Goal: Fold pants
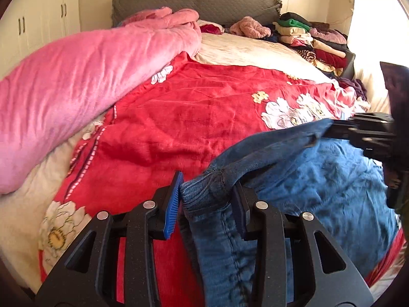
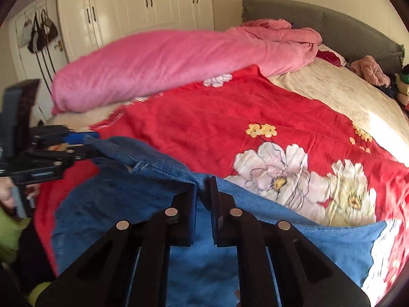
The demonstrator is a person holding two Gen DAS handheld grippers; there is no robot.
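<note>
Overhead, both grippers [image 1: 207, 199] [image 2: 203, 204] gripping pants [image 1: 319, 179] edge

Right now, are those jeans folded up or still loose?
Loose, not folded: the jeans hang rumpled from the left claw and right claw, each pinching an edge.
</note>
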